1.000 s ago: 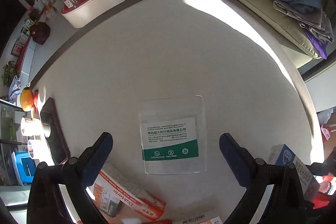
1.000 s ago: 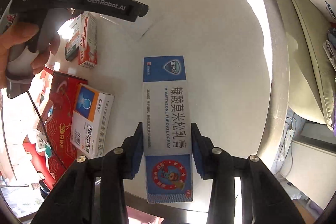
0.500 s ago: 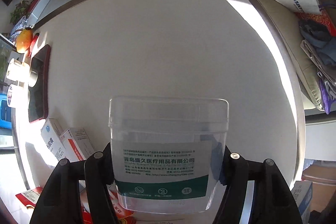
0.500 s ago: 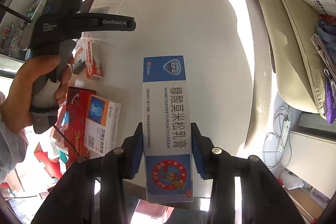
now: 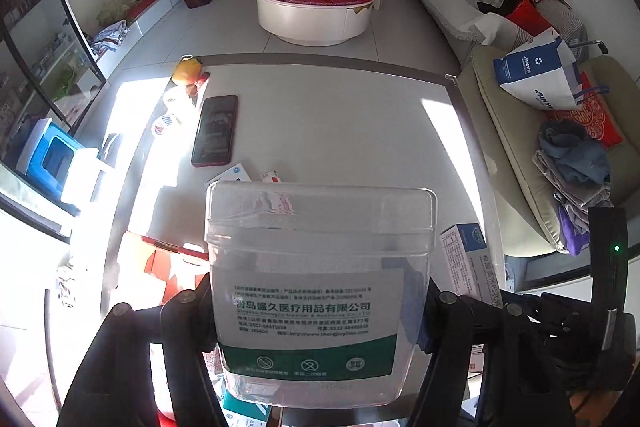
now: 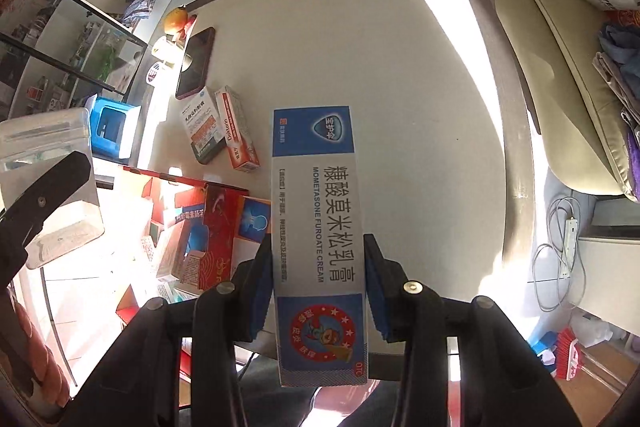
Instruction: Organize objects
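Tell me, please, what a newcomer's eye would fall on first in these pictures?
First the clear pouch with a green-banded label, filling the lower middle of the left wrist view, clamped in the left gripper. Next the long blue and white cream box, held in the right gripper above the pale table. A dark phone lies near the table's left edge.
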`<state>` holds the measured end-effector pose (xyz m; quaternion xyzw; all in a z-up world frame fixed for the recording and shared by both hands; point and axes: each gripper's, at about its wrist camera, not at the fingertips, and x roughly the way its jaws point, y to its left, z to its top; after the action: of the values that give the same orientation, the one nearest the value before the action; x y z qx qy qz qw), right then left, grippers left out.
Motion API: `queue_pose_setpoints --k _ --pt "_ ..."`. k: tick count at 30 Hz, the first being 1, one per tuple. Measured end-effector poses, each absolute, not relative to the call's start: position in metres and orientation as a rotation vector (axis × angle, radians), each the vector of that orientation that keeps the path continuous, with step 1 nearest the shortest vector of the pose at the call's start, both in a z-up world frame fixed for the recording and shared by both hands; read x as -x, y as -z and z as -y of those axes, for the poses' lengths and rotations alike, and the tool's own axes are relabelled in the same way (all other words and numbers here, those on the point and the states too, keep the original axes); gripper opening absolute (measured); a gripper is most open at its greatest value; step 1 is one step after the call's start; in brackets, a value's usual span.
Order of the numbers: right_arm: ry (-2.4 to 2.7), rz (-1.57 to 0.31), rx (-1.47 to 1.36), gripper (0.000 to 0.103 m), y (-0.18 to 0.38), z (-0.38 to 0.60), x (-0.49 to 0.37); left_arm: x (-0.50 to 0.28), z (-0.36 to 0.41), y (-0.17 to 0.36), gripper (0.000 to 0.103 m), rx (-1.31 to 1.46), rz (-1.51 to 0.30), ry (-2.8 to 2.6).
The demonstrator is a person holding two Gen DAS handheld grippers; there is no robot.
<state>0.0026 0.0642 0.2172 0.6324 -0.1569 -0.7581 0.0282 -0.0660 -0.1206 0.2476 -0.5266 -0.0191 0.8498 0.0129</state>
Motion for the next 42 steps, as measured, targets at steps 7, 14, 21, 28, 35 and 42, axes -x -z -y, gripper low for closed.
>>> queue_pose_setpoints --k 7,14,21,28,35,42 --pt "2.332 0.411 -1.913 0.040 -0.229 -0.053 -0.012 0.047 0.135 -0.260 0.073 1.620 0.112 -2.722" --pt "2.302 0.401 -1.885 0.040 -0.217 -0.061 -0.017 0.031 0.120 -0.266 0.073 1.658 0.070 -2.765" --pt "2.272 0.332 -1.843 0.040 -0.223 -0.069 -0.027 0.005 0.106 -0.267 0.073 1.748 0.172 -2.839" --pt "2.373 0.454 -1.798 0.040 -0.239 -0.053 -0.026 0.018 0.113 -0.259 0.073 1.716 0.032 -2.782" --pt "2.455 0.374 -1.750 0.040 -0.256 -0.026 -0.021 0.034 0.134 -0.254 0.073 1.667 -0.063 -2.766" --pt "2.467 0.349 -1.788 0.040 -0.257 -0.023 -0.020 0.034 0.142 -0.251 0.073 1.651 -0.047 -2.759"
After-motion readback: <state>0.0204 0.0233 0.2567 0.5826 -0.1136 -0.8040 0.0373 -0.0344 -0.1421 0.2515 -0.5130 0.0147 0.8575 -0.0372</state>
